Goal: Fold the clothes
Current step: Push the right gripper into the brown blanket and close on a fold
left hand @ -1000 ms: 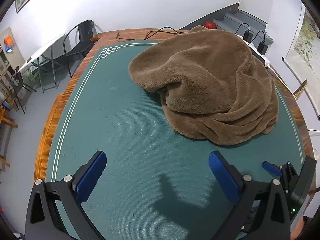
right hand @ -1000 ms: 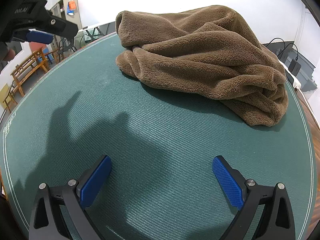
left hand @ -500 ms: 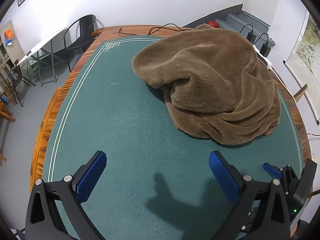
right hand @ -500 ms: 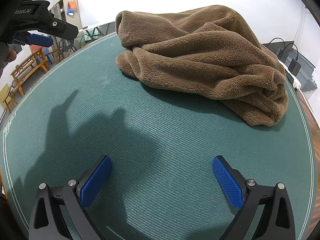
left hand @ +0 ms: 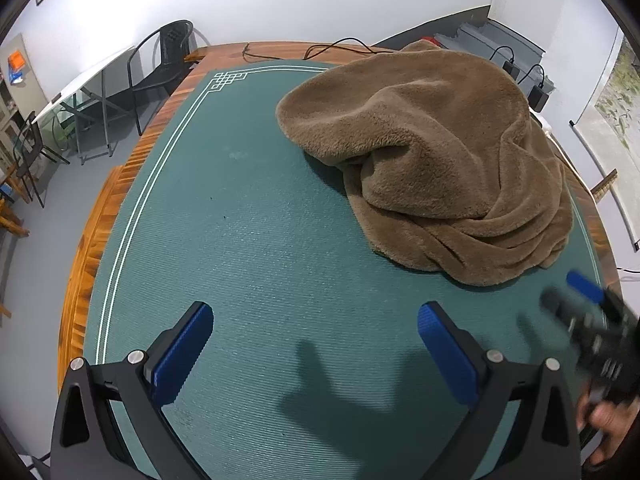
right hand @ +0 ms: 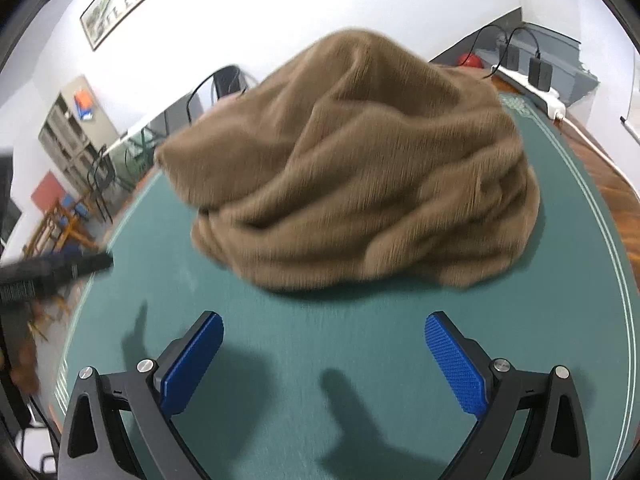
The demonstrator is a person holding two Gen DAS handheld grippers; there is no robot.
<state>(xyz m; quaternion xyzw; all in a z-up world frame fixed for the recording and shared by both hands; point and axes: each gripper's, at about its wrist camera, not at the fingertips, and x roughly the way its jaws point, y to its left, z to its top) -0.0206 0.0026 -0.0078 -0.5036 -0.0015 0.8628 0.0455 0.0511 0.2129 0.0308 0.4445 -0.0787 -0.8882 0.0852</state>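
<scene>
A brown fleece (left hand: 440,160) lies crumpled in a heap on the green mat (left hand: 248,240) of the desk (left hand: 104,216), toward its far right part. The left gripper (left hand: 316,344) hovers over bare mat short of the heap, fingers (left hand: 182,354) spread wide and empty. The right gripper (right hand: 324,360) is likewise agape and holding nothing, close before the fleece (right hand: 360,168), which looks motion-blurred in its view.

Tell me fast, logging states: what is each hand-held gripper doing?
Left hand-held gripper: open, holding nothing.
Right hand-held gripper: open, holding nothing.
</scene>
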